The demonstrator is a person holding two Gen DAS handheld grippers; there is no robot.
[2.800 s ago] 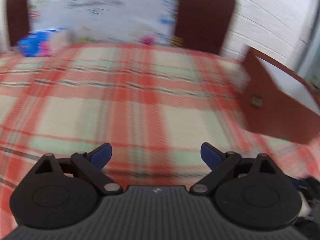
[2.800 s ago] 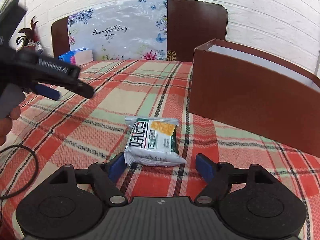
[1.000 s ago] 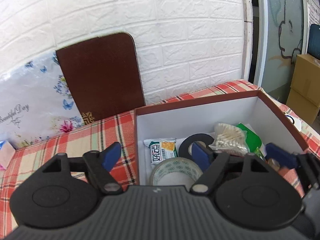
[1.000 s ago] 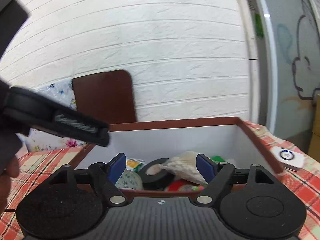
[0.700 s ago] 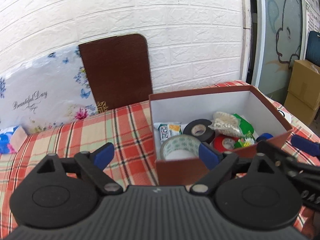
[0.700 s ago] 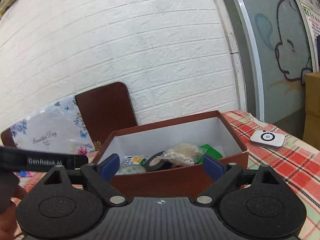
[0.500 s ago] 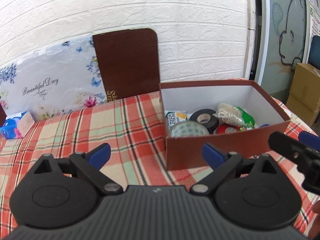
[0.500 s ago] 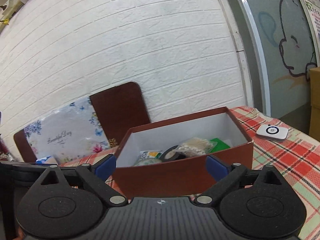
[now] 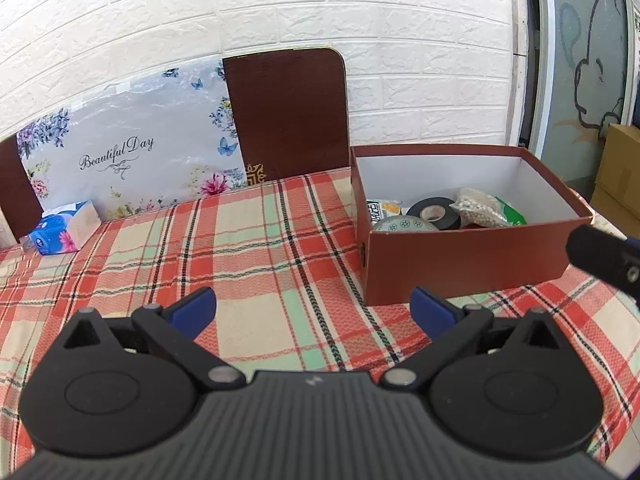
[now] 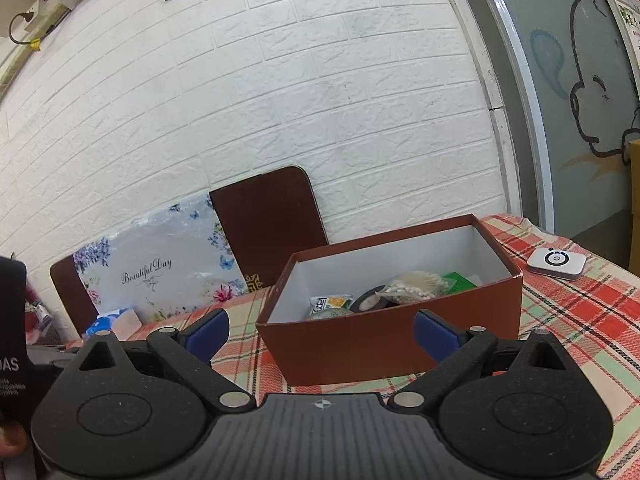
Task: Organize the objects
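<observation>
Brown cardboard box [image 9: 464,252] holding tape rolls [image 9: 434,211] sits on the worktop [image 9: 240,248] beyond my left hand-held gripper [image 9: 314,310] and right hand-held gripper [image 10: 322,334], both released and empty.

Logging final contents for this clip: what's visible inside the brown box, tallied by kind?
Tape rolls: 2, one black and one patterned
Snack packets: 1
Bags of cotton swabs: 1
Green packets: 1
Total: 5; something red beneath is mostly hidden.
</observation>
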